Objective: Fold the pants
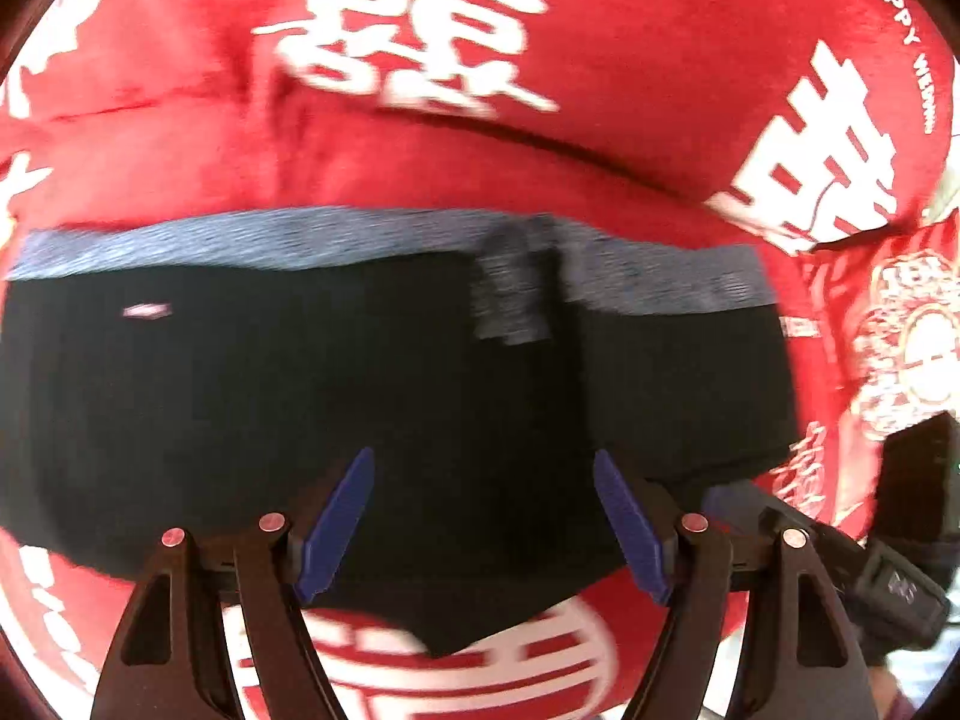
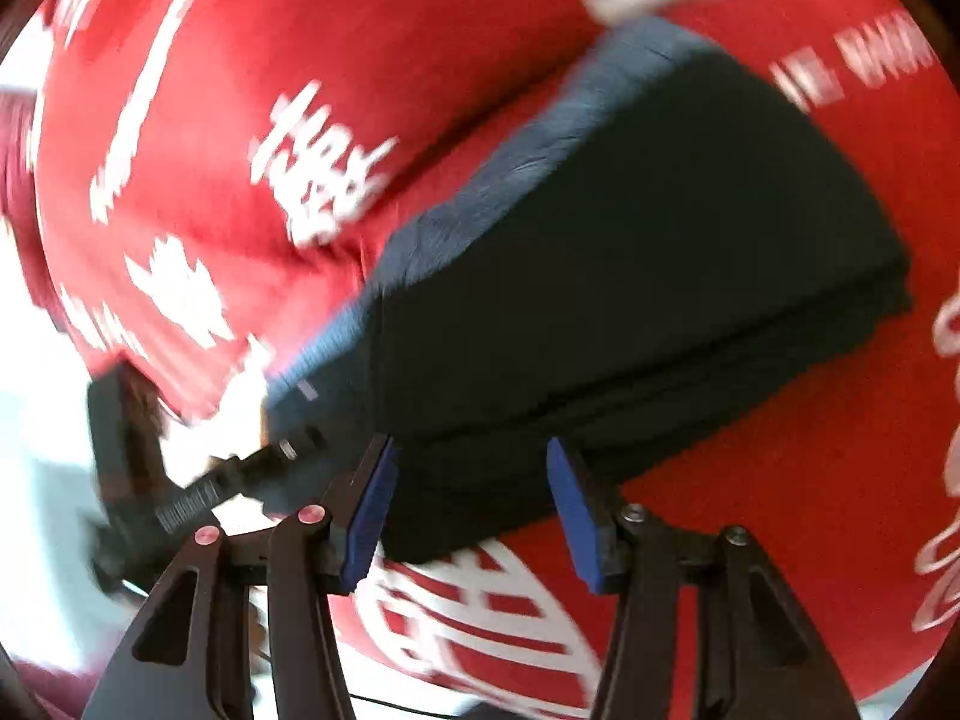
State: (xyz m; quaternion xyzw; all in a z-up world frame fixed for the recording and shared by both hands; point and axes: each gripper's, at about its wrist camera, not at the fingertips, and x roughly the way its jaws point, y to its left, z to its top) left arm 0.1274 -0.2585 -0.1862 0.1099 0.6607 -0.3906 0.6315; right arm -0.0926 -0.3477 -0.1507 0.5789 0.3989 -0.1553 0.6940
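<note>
Black pants [image 1: 360,390] with a grey-blue waistband [image 1: 300,240] lie folded on a red blanket [image 1: 630,90]. My left gripper [image 1: 480,462] hovers over the dark fabric, open, with its blue pads apart and nothing pinched between them. In the right wrist view the same folded pants [image 2: 660,270] form a thick stack, waistband [image 2: 480,198] along the upper left edge. My right gripper [image 2: 471,447] is open at the stack's near edge. Its blue fingertips [image 2: 384,480] stand either side of the fabric without pressing on it. Both views are blurred.
The red blanket [image 2: 240,60] carries large white characters and lettering and covers the whole surface. A black gripper body [image 1: 900,570] shows at the lower right of the left wrist view. Another black gripper body [image 2: 180,480] sits at the left of the right wrist view.
</note>
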